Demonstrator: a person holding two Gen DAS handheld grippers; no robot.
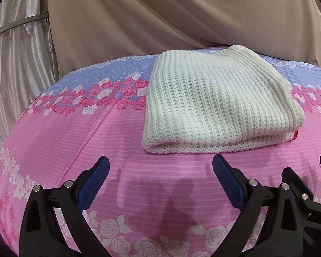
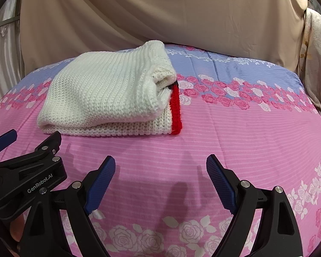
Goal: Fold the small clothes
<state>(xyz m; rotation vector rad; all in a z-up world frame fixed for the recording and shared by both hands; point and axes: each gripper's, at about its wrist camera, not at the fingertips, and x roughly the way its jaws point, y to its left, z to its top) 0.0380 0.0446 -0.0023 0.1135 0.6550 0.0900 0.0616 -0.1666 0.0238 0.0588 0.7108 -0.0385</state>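
Note:
A white knitted garment [image 1: 216, 105] lies folded into a thick rectangle on the pink and blue floral bedspread [image 1: 109, 128]. It also shows in the right wrist view [image 2: 109, 94], where a red band with a thin black line [image 2: 176, 109] runs along its right edge. My left gripper [image 1: 160, 169] is open and empty, just in front of the garment's near fold. My right gripper [image 2: 160, 167] is open and empty, in front of and slightly right of the garment. The left gripper [image 2: 2, 141] shows at the left of the right wrist view.
A beige cloth [image 1: 160, 15] hangs behind the bed. A shiny pale curtain [image 1: 15, 64] is at the far left. A light patterned fabric [image 2: 316, 53] hangs at the far right. Bedspread [image 2: 256, 128] stretches to the right of the garment.

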